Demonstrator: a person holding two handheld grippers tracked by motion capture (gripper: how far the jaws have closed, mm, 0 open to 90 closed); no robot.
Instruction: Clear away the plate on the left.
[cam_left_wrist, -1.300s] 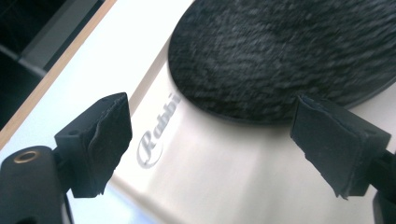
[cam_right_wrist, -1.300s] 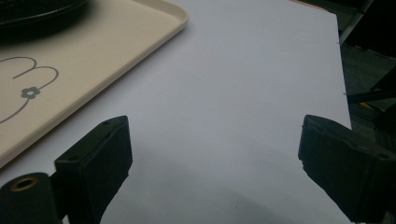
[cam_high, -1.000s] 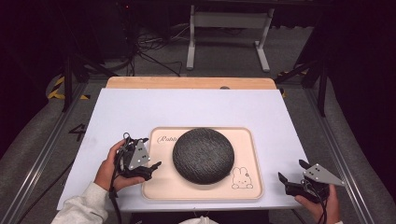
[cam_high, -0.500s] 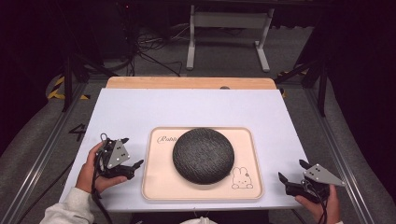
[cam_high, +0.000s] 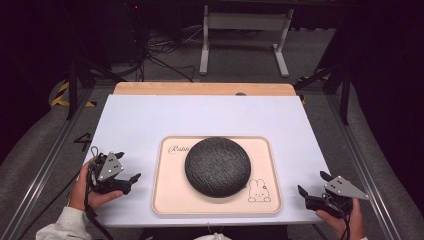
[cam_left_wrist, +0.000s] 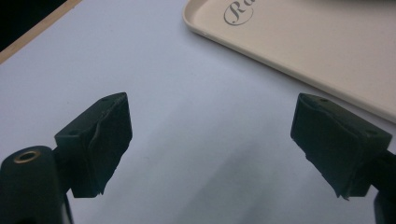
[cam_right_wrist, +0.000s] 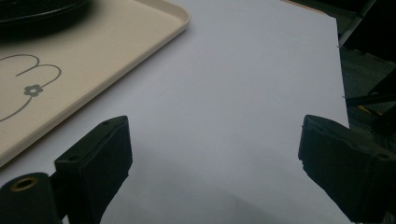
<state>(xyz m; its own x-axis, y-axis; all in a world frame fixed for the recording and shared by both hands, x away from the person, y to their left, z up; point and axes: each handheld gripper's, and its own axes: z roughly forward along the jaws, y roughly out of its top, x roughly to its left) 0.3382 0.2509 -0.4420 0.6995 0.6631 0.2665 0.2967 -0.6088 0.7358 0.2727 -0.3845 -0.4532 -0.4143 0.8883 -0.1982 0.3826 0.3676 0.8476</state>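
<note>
A cream tray (cam_high: 167, 200) with a rabbit drawing lies at the middle front of the white table. A round, dark, textured dome (cam_high: 217, 166) rests on it. My left gripper (cam_high: 128, 167) hovers left of the tray, apart from it, open, with nothing between its jaws. Over bare table in the left gripper view, the left gripper (cam_left_wrist: 210, 144) points toward the tray's corner (cam_left_wrist: 299, 51). At the table's front right edge my right gripper (cam_high: 312, 183) is open and holds nothing. The right gripper view has the right gripper (cam_right_wrist: 212, 154) over bare table, the tray (cam_right_wrist: 93, 65) and the dome's edge (cam_right_wrist: 37, 9) at upper left.
The white table top (cam_high: 200, 115) ends in a wooden strip (cam_high: 200, 89) at the far side. Beyond it stand a metal frame (cam_high: 245, 30) and floor cables (cam_high: 160, 50). Rails run along both sides of the table. The table's right edge (cam_right_wrist: 338, 56) drops to a dark floor.
My left gripper has drawn away leftward from the tray's left edge and now sits near the table's left front corner. The right gripper has stayed put.
</note>
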